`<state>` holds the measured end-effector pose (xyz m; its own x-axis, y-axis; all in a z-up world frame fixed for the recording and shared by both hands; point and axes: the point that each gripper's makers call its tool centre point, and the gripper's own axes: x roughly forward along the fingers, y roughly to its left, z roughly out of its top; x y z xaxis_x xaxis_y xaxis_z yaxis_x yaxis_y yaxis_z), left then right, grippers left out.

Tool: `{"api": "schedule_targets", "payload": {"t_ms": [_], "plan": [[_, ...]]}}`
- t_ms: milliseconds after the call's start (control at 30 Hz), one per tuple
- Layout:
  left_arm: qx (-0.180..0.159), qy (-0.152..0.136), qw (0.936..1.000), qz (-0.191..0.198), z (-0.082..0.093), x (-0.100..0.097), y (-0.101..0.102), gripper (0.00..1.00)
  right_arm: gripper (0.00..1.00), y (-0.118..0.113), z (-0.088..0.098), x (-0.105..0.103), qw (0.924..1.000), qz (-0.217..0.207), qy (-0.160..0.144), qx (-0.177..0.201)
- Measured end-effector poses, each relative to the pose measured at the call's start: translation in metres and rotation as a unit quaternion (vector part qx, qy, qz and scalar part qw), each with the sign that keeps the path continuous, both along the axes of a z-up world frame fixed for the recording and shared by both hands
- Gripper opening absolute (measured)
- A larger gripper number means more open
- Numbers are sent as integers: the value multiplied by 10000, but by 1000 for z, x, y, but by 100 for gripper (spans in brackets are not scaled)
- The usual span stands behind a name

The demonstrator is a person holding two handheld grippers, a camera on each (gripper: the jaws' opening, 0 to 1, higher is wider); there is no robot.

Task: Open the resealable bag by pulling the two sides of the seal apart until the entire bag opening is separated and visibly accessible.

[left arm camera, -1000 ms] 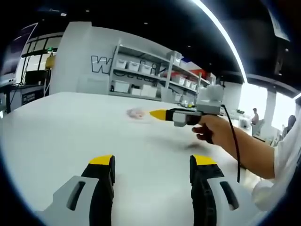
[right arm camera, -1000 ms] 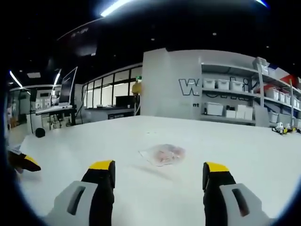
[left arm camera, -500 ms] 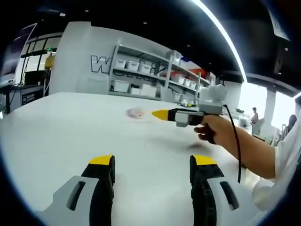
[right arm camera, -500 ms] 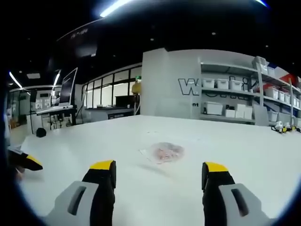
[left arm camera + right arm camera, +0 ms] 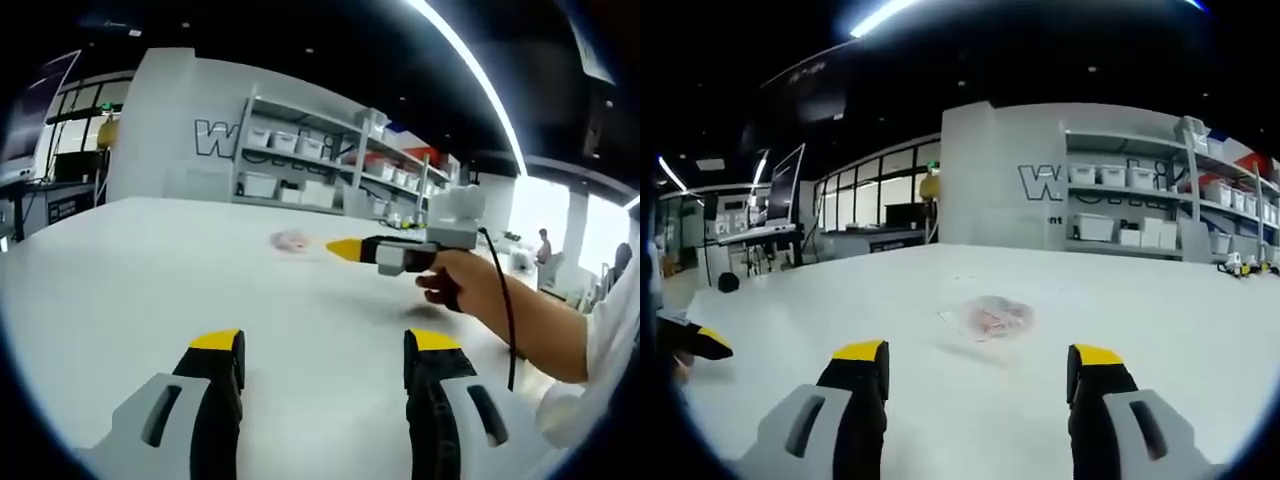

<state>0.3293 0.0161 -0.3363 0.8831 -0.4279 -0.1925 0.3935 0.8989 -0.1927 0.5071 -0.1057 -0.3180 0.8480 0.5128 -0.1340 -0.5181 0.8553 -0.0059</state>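
- Lying flat on the white table [image 5: 790, 300] is one resealable bag [image 5: 992, 316], clear, with pinkish contents that cannot be identified; it sits ahead of the right gripper [image 5: 975, 362] and apart from it, between the lines of that gripper's two yellow-tipped jaws.
- Right gripper: both jaws stand wide apart with nothing between them, above the table surface. No contact with the bag.
- Left gripper [image 5: 322, 348]: its two jaws are likewise spread, holding nothing, over bare table.
- In the left gripper view the bag [image 5: 292, 240] appears small and far off across the table, well apart from the left gripper.
- In the same view the right gripper [image 5: 345, 250] enters from the right, held in a person's hand [image 5: 462, 285] with one black cable [image 5: 502, 310] trailing down from it; its yellow tip points toward the bag and lies near it, but whether it touches cannot be judged from this angle.
- In the right gripper view, one yellow-and-black tip of the left gripper [image 5: 695, 342] shows at the far left edge.
- Bag seal: too small and blurred to say whether closed or parted.
- Background: one shelving unit [image 5: 1140, 215] carrying several white bins, against a grey wall with partial lettering [image 5: 1040, 183]; the bins are too indistinct for a firm count.
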Motion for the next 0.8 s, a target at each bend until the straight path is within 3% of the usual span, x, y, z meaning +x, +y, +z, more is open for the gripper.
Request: {"api": "schedule_targets", "payload": {"t_ms": [400, 800], "plan": [[10, 11, 10000, 5, -1, 0, 0, 64, 71, -4, -6, 5, 10000, -51, 39, 15], [14, 9, 10000, 14, 0, 1, 0, 65, 71, -9, 9, -3, 9999, -53, -116, 103]]}}
